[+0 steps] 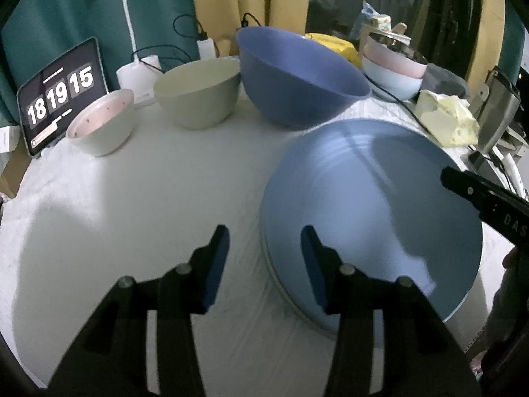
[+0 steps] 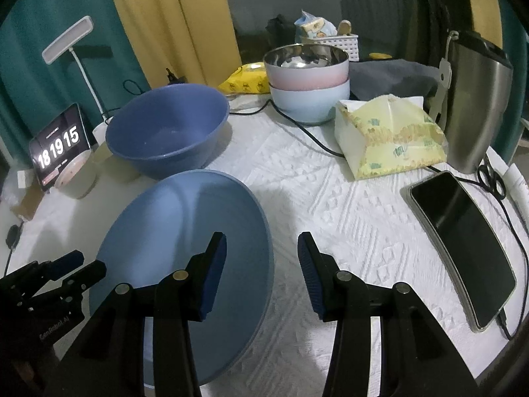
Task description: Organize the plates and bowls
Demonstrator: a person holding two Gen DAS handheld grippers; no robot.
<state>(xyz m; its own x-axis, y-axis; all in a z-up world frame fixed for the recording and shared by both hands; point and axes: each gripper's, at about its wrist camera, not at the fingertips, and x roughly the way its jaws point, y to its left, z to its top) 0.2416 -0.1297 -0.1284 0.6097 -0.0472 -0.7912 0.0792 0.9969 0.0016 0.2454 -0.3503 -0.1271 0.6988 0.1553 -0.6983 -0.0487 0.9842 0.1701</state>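
A: Where are the dishes now?

B: The light blue plate (image 2: 185,254) lies near me on the white table (image 2: 347,218), and I think another plate is under it, because a pale rim shows at its near edge. Behind it stands the big dark blue bowl (image 2: 165,129). To the far left are the beige bowl (image 1: 198,92) and the small pink-lined bowl (image 1: 101,122). The stacked pink and pale blue bowls (image 2: 309,82) are at the far side.

A: And your grippers?

B: My left gripper (image 1: 264,264) is open and holds nothing; its right finger is over the plate's left edge. My right gripper (image 2: 261,271) is also open and empty, with its left finger over the right part of the plate.

A: What can go wrong?

B: The plate is flat and smooth. If I pinch only the thin rim, it can slip or tilt, and it may drag the plate below with it. Also the two grippers are near each other, so they can collide over the plate.

A: Anything else?

B: The phone (image 2: 463,248) and its cable (image 2: 307,132) lie to the right. A wide swing there may catch them.
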